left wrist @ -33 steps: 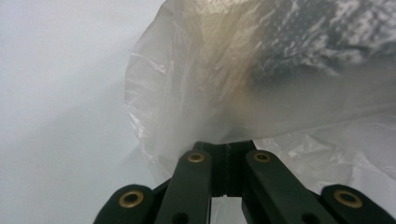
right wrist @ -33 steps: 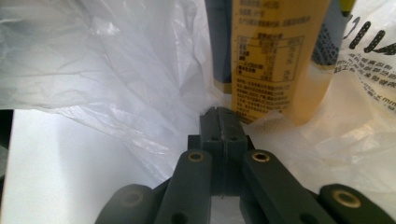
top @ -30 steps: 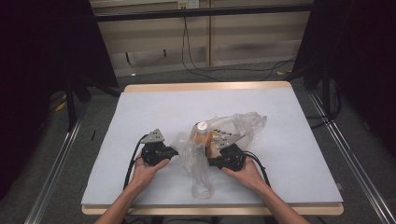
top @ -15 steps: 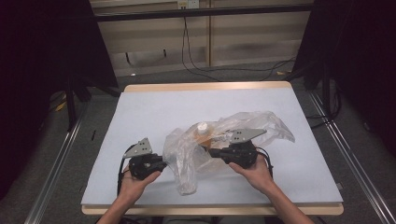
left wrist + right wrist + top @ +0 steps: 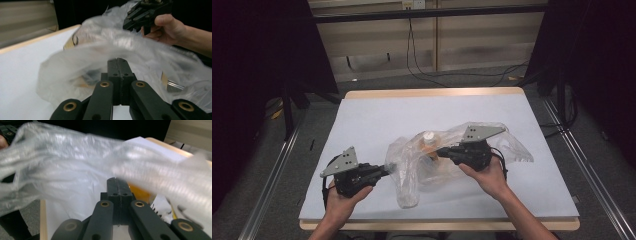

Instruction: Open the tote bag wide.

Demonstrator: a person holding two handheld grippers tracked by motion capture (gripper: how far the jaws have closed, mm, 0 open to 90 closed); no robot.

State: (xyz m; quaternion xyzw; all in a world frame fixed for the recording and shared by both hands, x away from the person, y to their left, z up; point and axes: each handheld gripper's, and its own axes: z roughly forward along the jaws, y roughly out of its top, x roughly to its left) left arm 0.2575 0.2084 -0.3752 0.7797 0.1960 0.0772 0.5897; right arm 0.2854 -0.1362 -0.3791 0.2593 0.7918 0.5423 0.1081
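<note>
Two hand-held grippers stretch a clear crinkled plastic bag (image 5: 452, 160) open above the white-topped desk (image 5: 377, 120).

The left hand-held gripper (image 5: 384, 169) has its jaws pressed together on the bag's left edge, and the right hand-held gripper (image 5: 439, 151) is likewise closed on the film nearer the middle; in each gripper view the black jaws meet with plastic draped over their tips. Pulling from two opposite points, I judge, keeps the limp film taut and its mouth spread, since one grip alone would let it sag shut. Inside the bag, near the right gripper's tips, stands a small orange bottle with a pale cap (image 5: 428, 142), seemingly resting on the desk through the film. The bag sits at the desk's middle front, between the person's two hands.
</note>
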